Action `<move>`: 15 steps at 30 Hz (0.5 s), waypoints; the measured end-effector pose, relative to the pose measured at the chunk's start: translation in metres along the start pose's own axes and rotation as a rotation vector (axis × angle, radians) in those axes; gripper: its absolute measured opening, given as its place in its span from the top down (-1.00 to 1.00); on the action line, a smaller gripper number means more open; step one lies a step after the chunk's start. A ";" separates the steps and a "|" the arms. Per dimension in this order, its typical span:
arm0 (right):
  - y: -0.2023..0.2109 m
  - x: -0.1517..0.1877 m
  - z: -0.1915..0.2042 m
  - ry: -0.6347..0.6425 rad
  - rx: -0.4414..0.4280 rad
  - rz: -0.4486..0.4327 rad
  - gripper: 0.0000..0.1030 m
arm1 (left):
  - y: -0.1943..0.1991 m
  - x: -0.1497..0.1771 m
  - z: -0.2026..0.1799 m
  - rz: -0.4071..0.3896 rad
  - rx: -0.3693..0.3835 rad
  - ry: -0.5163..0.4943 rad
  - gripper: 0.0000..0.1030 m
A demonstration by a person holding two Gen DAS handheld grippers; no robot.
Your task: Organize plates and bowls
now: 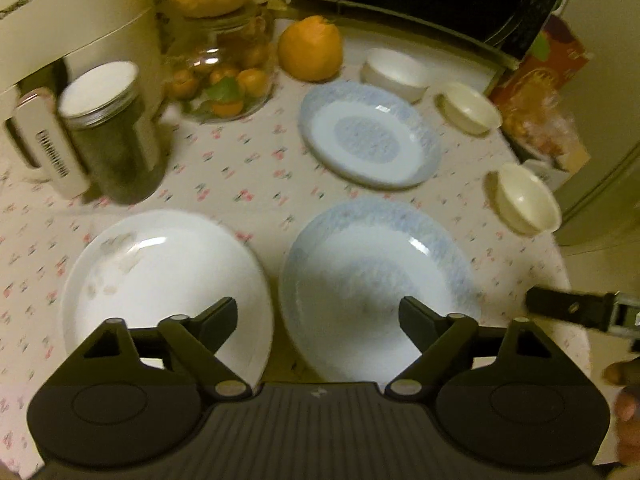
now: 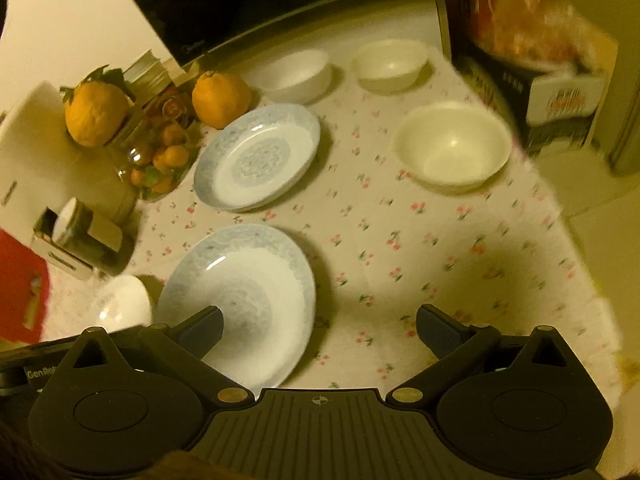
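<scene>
While both tools tilt steeply down over the table (image 2: 440, 240), the left gripper (image 1: 318, 316) hangs with jaws spread and nothing between them, one finger above the plain white plate (image 1: 160, 280), the other above the near blue-rimmed plate (image 1: 380, 280). No earlier view given. Right gripper (image 2: 320, 332): jaws also spread and empty, left finger over that same near plate (image 2: 240, 296), right finger over bare cloth at the table's near edge. Far blue-rimmed plate (image 1: 368, 136) sits mid-table. Three bowls apart from one another toward the far right corner: white bowl (image 1: 394, 72), cream bowl (image 1: 468, 108), and another cream bowl (image 1: 524, 200) near the right edge. Fingers of a hand (image 1: 624, 392) show at the lower right of the left view.
</scene>
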State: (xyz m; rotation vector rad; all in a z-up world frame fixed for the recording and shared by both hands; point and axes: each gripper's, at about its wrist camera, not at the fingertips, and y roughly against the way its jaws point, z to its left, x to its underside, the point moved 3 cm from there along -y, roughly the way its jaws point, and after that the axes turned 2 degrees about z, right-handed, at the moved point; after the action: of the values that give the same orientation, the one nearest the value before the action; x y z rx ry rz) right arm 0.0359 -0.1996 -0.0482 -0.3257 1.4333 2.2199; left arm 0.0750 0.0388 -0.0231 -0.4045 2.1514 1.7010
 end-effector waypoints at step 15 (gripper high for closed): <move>-0.042 -0.006 -0.015 -0.140 -0.134 0.122 -0.56 | -0.037 -0.022 -0.002 -0.004 0.019 -0.186 -0.02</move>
State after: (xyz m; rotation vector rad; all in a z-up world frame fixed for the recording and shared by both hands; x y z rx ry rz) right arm 0.0611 -0.2002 -0.0850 -0.1258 1.2642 2.3914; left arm 0.1107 0.0283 -0.0448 -0.2347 2.0304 1.6452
